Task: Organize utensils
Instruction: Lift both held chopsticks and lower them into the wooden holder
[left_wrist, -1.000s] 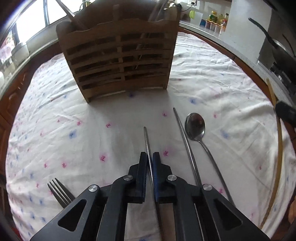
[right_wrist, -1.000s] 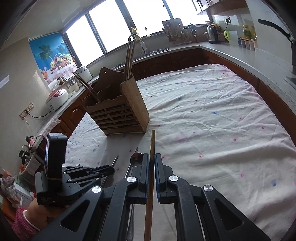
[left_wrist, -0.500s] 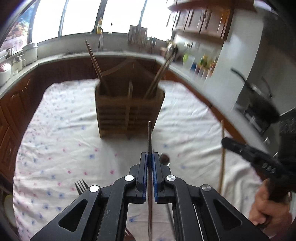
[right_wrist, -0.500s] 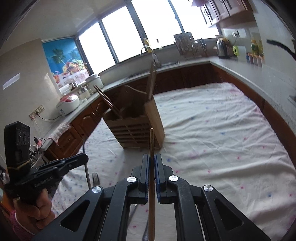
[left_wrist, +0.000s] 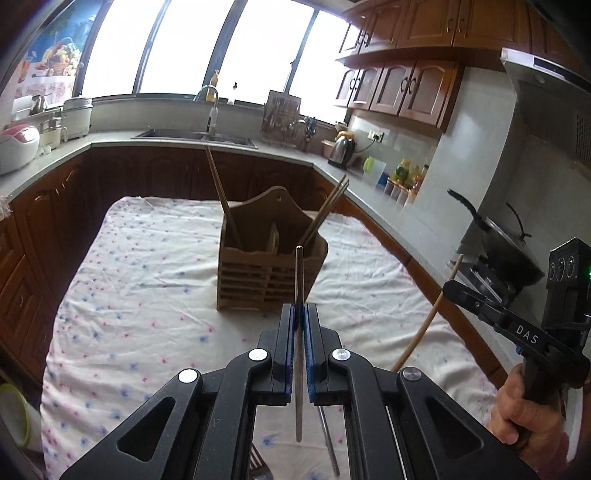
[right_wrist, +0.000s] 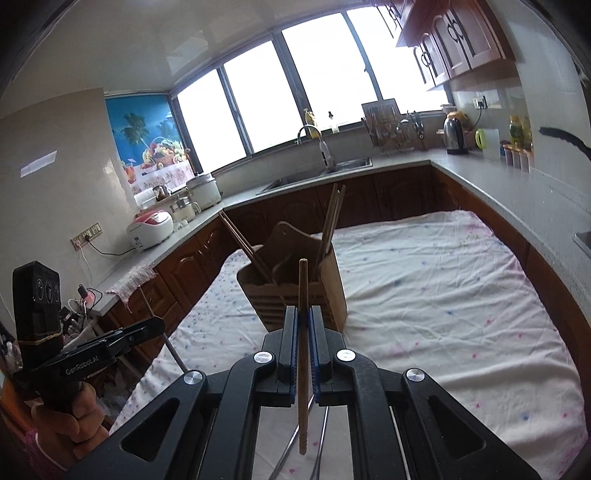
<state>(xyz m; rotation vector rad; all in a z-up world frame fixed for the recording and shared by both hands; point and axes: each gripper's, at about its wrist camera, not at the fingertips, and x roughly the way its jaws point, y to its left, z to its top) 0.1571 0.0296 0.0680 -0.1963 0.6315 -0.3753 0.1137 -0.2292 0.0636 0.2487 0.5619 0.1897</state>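
A wooden slatted utensil holder (left_wrist: 264, 273) stands on the flowered cloth, with chopsticks (left_wrist: 221, 194) leaning in its compartments; it also shows in the right wrist view (right_wrist: 295, 291). My left gripper (left_wrist: 300, 314) is shut on a metal chopstick (left_wrist: 299, 280), held upright above the cloth in front of the holder. My right gripper (right_wrist: 303, 315) is shut on a wooden chopstick (right_wrist: 303, 291), also raised in front of the holder. The right gripper (left_wrist: 458, 290) with its wooden chopstick (left_wrist: 432, 314) shows at right in the left wrist view.
A metal utensil (left_wrist: 328, 439) and a fork (left_wrist: 258, 465) lie on the cloth (left_wrist: 147, 288) below my left gripper. Metal handles (right_wrist: 321, 439) lie below my right gripper. Counters, a sink (left_wrist: 195, 134), a kettle (left_wrist: 341, 149) and a wok (left_wrist: 506, 247) surround the table.
Both grippers have lifted their chopsticks off the cloth and tilted up, so the views now face the holder and kitchen instead of the tabletop.
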